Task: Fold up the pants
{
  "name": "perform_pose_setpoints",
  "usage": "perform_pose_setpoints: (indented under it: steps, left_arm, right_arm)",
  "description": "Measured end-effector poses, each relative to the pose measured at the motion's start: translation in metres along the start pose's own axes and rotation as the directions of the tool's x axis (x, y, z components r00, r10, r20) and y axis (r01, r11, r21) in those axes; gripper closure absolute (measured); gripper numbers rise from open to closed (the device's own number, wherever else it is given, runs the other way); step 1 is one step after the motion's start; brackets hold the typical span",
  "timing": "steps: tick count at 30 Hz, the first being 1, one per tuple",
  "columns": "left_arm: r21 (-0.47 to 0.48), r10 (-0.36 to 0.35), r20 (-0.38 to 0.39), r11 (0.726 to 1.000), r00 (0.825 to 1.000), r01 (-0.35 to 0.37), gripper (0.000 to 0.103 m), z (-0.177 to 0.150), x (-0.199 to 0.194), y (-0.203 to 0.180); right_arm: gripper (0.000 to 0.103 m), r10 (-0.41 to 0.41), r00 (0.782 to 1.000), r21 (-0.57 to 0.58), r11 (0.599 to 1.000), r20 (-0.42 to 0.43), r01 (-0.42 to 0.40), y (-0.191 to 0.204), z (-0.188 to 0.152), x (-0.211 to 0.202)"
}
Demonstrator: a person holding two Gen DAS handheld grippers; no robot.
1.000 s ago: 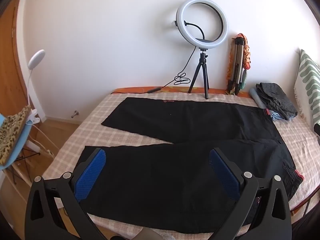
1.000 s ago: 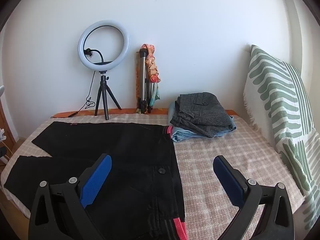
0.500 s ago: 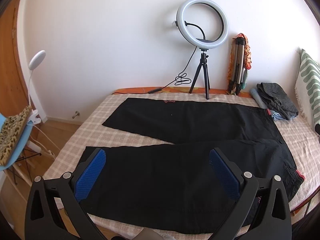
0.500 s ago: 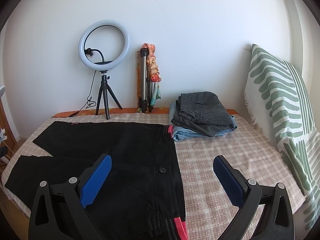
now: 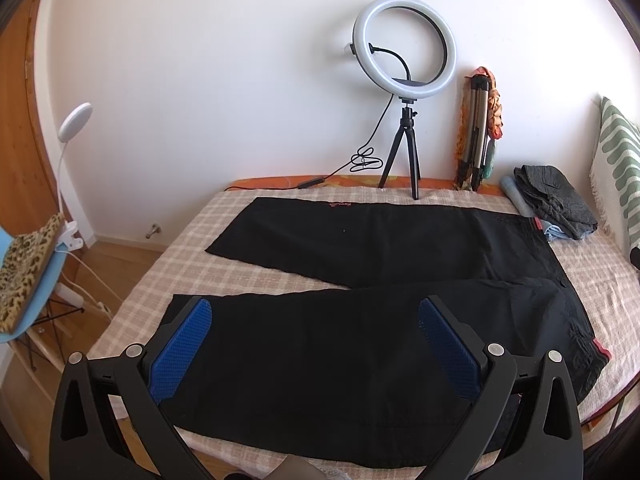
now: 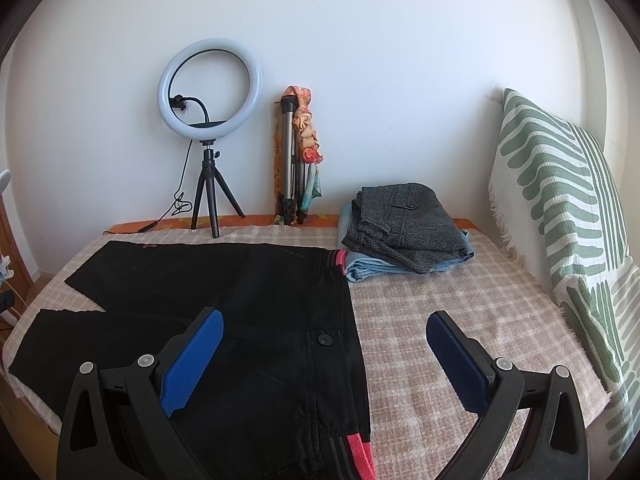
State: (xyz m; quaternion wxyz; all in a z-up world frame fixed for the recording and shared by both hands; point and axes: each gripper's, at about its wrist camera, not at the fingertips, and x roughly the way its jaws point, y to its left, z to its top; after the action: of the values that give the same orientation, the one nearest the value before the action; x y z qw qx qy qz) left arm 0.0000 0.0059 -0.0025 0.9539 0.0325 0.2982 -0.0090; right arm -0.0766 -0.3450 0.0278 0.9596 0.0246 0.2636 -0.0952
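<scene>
Black pants (image 5: 360, 280) lie spread flat on the checked bed cover (image 5: 240, 276), legs apart in a V toward the left, waistband with a red-striped band at the right. The waist and button also show in the right wrist view (image 6: 280, 320). My left gripper (image 5: 314, 316) is open and empty, held above the near leg. My right gripper (image 6: 324, 334) is open and empty, held above the waistband and the bare cover (image 6: 440, 300) beside it.
A ring light on a tripod (image 5: 404, 80) and a folded tripod (image 5: 478, 132) stand at the wall. Folded grey and blue clothes (image 6: 404, 228) sit at the back right. A green-striped pillow (image 6: 560, 220) leans at right. A blue chair (image 5: 32, 280) stands left of the bed.
Both grippers have drawn back and up very slightly; the pants have not moved and both grippers stay open.
</scene>
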Motion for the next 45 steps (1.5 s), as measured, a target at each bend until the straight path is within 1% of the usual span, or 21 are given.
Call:
perform_pose_setpoints:
  steps: [35,45]
  left_arm:
    - [0.013,0.007,0.002,1.0,1.0,-0.007,0.0,-0.001,-0.0011,-0.0031]
    - [0.014,0.017,-0.006,1.0,1.0,-0.017,0.0,-0.0016,0.0006,-0.0019]
  right_arm:
    - [0.0,0.009,1.0,0.003,1.0,-0.013,-0.009,0.0002,-0.0015,0.002]
    - [0.0,0.027,0.999,-0.012,1.0,-0.017,-0.027,0.0024,-0.0039,0.0003]
